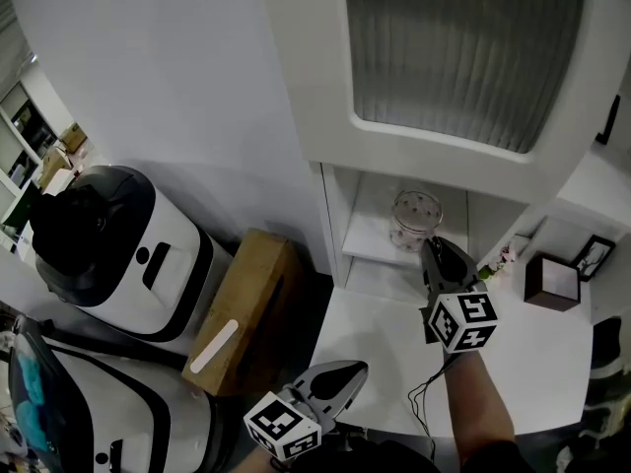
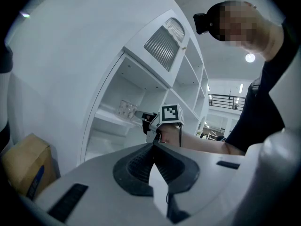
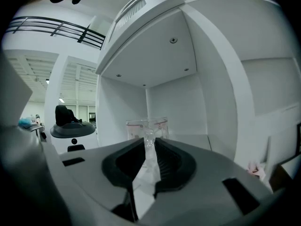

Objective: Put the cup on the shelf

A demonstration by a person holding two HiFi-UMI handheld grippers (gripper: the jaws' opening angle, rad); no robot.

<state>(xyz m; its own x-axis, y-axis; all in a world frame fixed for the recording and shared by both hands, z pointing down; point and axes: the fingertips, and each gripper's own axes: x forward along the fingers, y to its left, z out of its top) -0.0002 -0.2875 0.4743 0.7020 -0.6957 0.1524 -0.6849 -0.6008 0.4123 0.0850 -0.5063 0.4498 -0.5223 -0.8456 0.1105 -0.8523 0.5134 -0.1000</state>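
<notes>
Starting nearest, bottom centre of head view: spotted left tool (image 1: 355, 371) with jaws together, nothing in them, hanging over front edge of white bench (image 1: 375, 343). Moving up, right of centre: found right tool (image 1: 431, 247) reaching into the open niche, jaws nearly together, pinching what looks like the clear handle of the cup (image 1: 415, 220). Seeing cup upright on the shelf (image 1: 367, 239), base apparently down on it. Judging placing as good as done; left to do: open right tool, back out without tipping the glass. Noting bench bare apart from small dark box (image 1: 550, 282) at right edge. Beyond, lower left: cardboard box (image 1: 251, 304) against the cabinet side, white machine (image 1: 108, 244) further left, plain white wall behind, ribbed glass door (image 1: 463, 47) along top.
</notes>
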